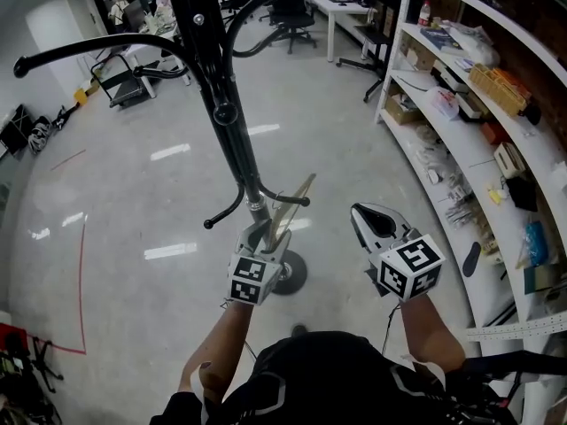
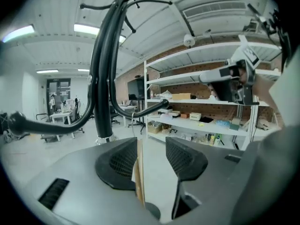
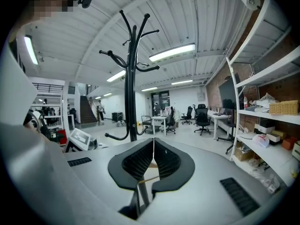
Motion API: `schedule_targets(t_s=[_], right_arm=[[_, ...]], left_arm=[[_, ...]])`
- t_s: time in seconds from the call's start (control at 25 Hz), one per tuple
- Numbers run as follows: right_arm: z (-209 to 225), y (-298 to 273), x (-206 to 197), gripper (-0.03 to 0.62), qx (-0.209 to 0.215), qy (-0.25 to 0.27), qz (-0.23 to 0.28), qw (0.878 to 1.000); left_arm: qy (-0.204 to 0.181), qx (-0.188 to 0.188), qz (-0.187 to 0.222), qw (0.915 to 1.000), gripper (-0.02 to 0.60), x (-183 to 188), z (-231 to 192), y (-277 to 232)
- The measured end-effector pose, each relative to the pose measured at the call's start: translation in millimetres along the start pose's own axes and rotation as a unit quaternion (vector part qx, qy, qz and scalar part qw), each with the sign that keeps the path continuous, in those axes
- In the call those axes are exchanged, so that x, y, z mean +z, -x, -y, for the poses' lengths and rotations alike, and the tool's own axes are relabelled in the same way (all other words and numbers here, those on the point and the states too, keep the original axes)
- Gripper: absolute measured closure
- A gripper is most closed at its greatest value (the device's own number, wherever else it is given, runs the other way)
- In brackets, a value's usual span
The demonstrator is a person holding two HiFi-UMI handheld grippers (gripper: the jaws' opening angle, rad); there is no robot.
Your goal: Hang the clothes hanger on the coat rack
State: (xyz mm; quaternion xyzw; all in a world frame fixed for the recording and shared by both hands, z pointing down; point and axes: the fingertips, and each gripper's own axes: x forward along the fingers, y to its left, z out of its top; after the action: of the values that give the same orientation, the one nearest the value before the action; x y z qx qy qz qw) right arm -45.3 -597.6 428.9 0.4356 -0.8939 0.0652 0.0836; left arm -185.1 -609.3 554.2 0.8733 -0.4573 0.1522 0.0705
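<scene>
Wide apart stand the jaws of the left gripper [image 2: 152, 144], with the flat wooden bar of the clothes hanger [image 2: 139, 172] upright between them. It lies close against the left pad and clear of the right, so nothing is clamping it. The right gripper [image 3: 153, 146] has its jaws pressed together with nothing discernible held, and it hovers off to the side, well apart from the hanger.

The hanger sits right at the coat rack [image 1: 232, 131], low on the pole. Its thin wire hook reaches up to a lower arm [image 2: 150, 109] of the rack, though whether it is fully seated there cannot be told.

The hanger looks light and stiff, with thin, smooth wood that could slip or swing on its hook if nudged. The flat bar or the shoulder near the hook seems the best place to take hold of it. The wire hook itself looks too thin for a sure grip.

The rack's curved arms crowd the space around the pole, and its round base [image 1: 297, 273] lies just below the left gripper. White shelving [image 1: 461, 104] runs along the right, and office chairs [image 1: 288, 11] stand far off across the shiny floor.
</scene>
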Motion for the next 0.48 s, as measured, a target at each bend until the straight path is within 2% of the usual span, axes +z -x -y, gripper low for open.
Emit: schedule_targets(t_s=[0.12,0.32,0.4,0.48], right_arm=[[0,15,0,0.585,0.013,-0.004,0.007,1.0],[-6,43,5,0.585,0.04,-0.001,0.018,0.999],[-11,61,6,0.585,0.057,0.0,0.022,0.998],[-18,82,7,0.585,0.075,0.0,0.028,0.997]], left_arm=[[-0.019,-0.007,0.013,0.9997,0.413,18,23,21],[0.017,-0.002,0.075,0.9971,0.417,58,55,67],[0.02,0.014,0.106,0.9941,0.497,76,70,91],[0.015,0.03,0.129,0.991,0.536,91,86,119]])
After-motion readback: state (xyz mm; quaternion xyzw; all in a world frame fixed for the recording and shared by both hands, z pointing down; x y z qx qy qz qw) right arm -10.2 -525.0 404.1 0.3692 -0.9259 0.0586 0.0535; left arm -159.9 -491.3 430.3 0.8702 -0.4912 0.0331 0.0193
